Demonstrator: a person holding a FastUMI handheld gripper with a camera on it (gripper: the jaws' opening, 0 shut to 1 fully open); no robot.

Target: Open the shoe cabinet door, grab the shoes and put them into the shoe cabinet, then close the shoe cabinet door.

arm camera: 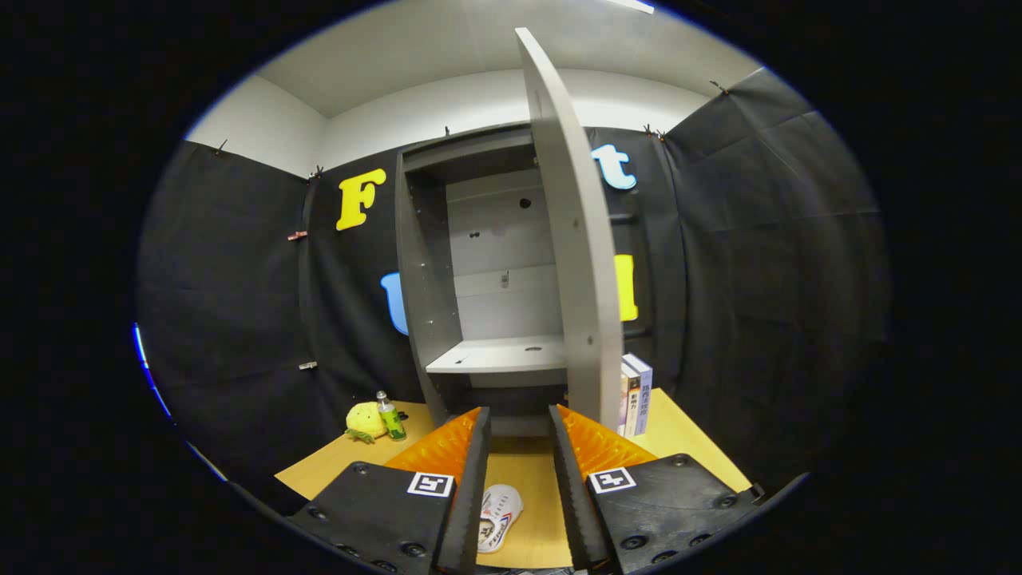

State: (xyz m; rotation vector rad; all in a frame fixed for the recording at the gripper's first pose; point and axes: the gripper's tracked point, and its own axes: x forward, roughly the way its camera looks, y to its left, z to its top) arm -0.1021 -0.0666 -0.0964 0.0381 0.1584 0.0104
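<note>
In the gripper view, the hand-held gripper [519, 423] is released, its two fingers spread apart with nothing between their tips. Below the fingers, seen in the gap between them, a white shoe [498, 517] lies on the wooden bench [687, 435], nearer than the fingertips and untouched by either finger. Beyond the fingers stands the grey shoe cabinet [487, 271], its door [576, 239] swung open and seen nearly edge-on, just ahead of the right finger. Inside the cabinet a shelf [503, 355] is bare. Just right of the cabinet door, some books [636, 393] stand upright on the bench. Left of the cabinet, a yellow plush toy [364, 421] and a small green bottle [390, 417] sit side by side on the bench.
</note>
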